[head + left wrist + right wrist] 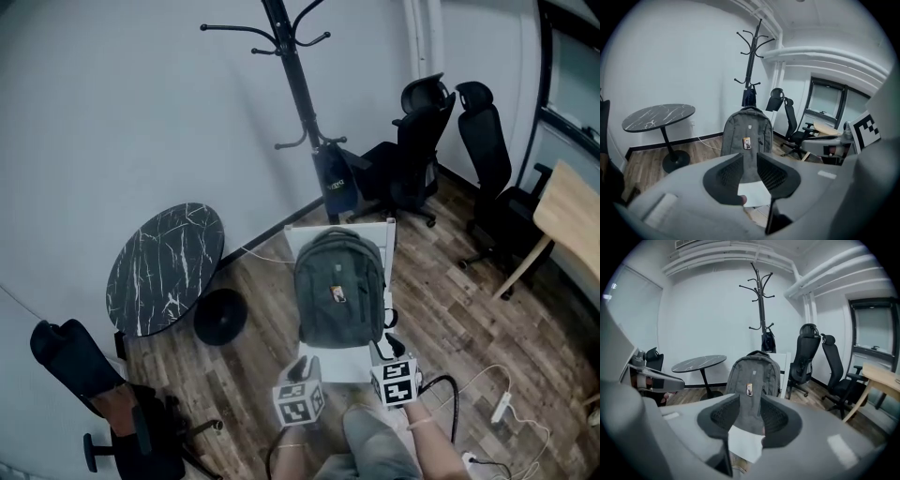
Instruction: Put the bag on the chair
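A grey backpack (339, 291) (746, 136) (753, 373) stands upright on the white chair (305, 234), leaning on its backrest. Part of the white seat (754, 193) (745, 444) shows in front of the bag. My left gripper (306, 362) (750, 161) hovers at the seat's front edge, short of the bag, open with nothing between its jaws. My right gripper (382, 348) (750, 404) is beside it at the seat's front right corner, also open and holding nothing. Neither gripper touches the bag.
Behind the chair stands a black coat rack (298, 84) with a dark bag (335, 183) hung on it. A round marble table (164, 267) is at the left. Black office chairs (412, 150) and a wooden desk (567, 220) are at the right. Cables and a power strip (502, 408) lie on the floor.
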The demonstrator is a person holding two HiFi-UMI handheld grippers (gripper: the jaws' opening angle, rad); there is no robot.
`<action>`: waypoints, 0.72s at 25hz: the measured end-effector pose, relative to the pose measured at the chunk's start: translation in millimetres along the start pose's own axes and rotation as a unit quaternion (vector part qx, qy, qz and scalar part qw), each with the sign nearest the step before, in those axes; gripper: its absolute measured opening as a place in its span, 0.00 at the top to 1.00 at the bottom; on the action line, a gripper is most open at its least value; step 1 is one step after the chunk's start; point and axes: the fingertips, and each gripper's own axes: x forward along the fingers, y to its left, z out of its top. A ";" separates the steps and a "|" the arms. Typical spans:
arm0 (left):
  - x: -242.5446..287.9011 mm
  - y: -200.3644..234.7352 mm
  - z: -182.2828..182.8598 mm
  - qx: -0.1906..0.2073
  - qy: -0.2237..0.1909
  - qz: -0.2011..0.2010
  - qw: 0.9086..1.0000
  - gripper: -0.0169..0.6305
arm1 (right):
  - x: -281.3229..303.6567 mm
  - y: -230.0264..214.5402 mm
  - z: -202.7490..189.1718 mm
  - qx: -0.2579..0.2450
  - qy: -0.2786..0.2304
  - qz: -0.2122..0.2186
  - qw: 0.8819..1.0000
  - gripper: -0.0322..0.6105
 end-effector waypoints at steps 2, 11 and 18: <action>-12.5 -5.7 1.2 -0.001 -0.003 -0.002 1.000 0.83 | -13.2 4.6 3.7 0.001 -0.005 0.002 1.000 0.73; -72.2 -27.2 23.2 -0.009 -0.055 -0.014 0.998 0.94 | -74.1 25.7 27.5 -0.006 -0.045 0.001 0.999 0.84; -113.7 -48.3 29.4 0.009 -0.071 -0.041 0.997 0.96 | -118.8 33.9 43.9 0.006 -0.080 -0.011 0.997 0.94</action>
